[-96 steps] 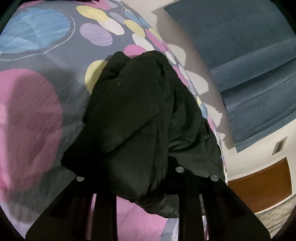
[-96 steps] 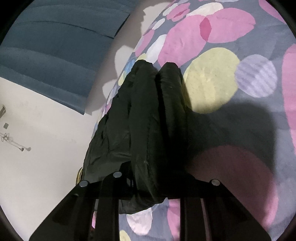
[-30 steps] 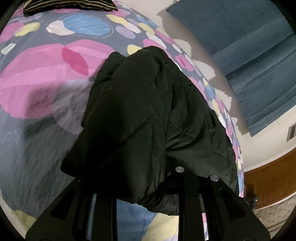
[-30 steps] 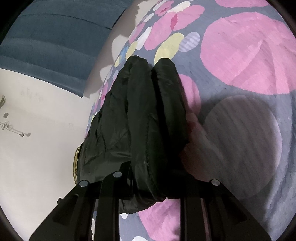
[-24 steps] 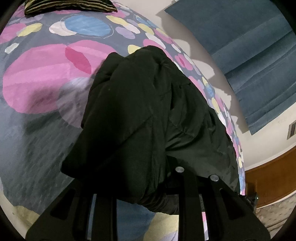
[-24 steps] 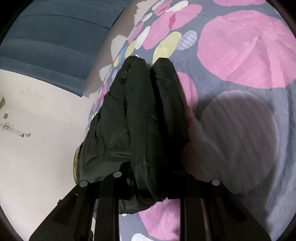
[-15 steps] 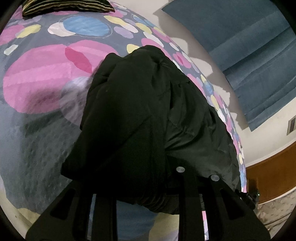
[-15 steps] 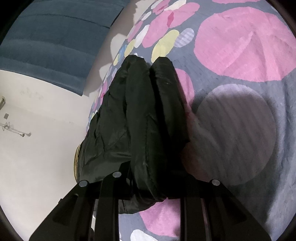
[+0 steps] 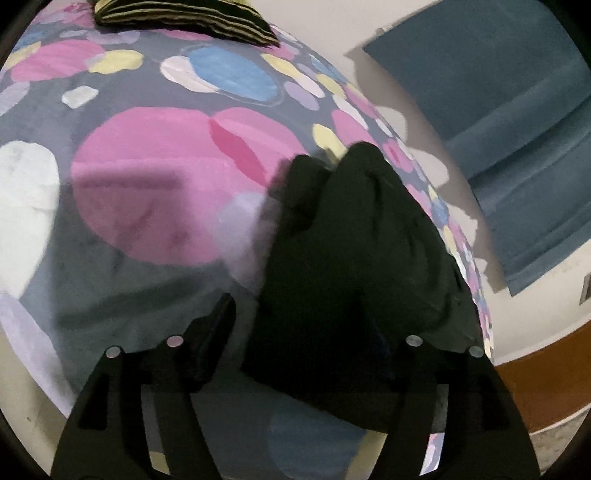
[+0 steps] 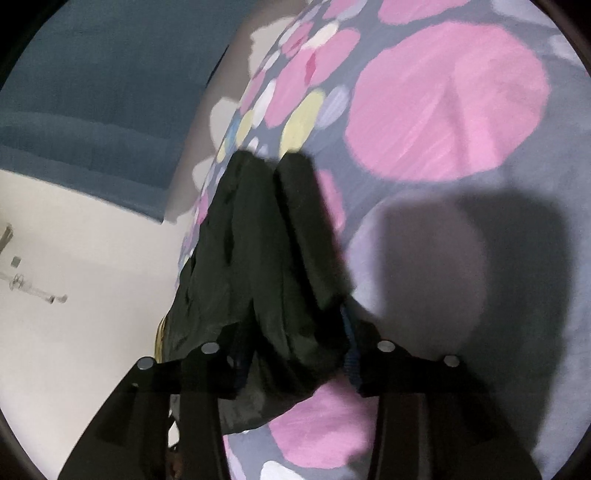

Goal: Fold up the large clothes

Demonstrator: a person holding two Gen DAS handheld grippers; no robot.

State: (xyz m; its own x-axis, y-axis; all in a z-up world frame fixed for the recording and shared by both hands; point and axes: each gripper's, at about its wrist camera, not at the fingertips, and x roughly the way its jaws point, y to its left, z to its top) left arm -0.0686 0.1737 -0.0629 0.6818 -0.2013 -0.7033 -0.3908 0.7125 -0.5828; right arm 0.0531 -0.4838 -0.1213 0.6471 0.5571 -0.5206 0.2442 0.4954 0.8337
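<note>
A black padded garment [image 9: 351, 240], folded into a thick bundle, lies on the spotted bedspread [image 9: 140, 177] near the bed's edge. My left gripper [image 9: 295, 317] has its jaws opening wide. Its left finger [image 9: 218, 317] stands clear of the cloth, and its right finger is hidden under the bundle's near end. In the right wrist view the same garment [image 10: 258, 240] runs away from my right gripper [image 10: 291, 328]. Those jaws are opening too, with the bundle's near end loose between them and the blue pads [image 10: 349, 343] showing.
A striped pillow [image 9: 184, 14] lies at the far end of the bed. Blue curtains [image 9: 517, 110] hang on the wall beyond the bed's edge, above a wooden skirting [image 9: 546, 376]. A pale wall with a small fixture [image 10: 37, 288] shows left of the bed in the right wrist view.
Both grippers were shut on the near end of the bundle and have let go. The jaws have spread, and the garment has settled on the bed, smaller in both views.
</note>
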